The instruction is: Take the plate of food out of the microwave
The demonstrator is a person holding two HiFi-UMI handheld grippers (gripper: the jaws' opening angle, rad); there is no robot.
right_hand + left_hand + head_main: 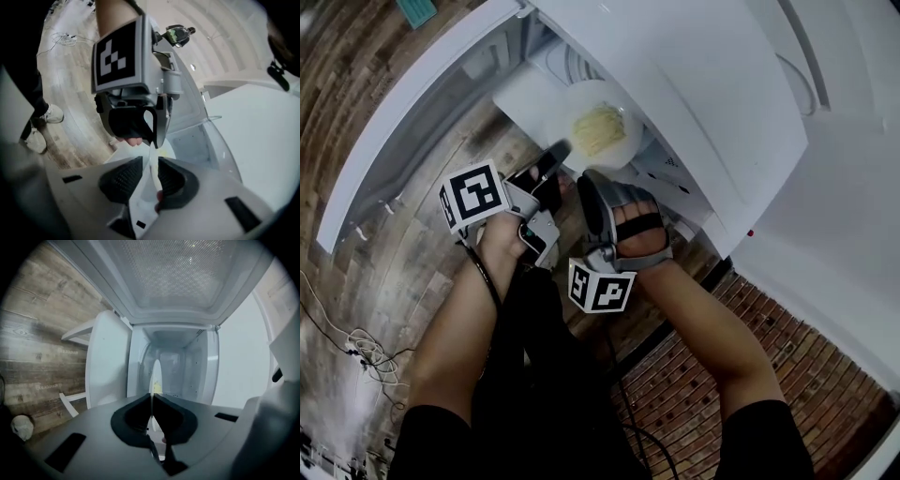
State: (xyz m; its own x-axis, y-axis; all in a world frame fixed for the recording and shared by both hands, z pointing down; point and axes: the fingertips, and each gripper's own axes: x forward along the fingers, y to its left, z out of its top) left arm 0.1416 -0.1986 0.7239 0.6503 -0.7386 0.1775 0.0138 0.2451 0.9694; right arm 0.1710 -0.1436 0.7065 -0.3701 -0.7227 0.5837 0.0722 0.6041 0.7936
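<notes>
Left gripper view shows the left gripper with its black padded fingers pinched together on the thin rim of the round white plate of yellow food, which appears edge-on at the mouth of the open white microwave. In the right gripper view the right gripper has its fingers standing apart with the same plate's rim between them, close against one pad and clear of the other
</notes>
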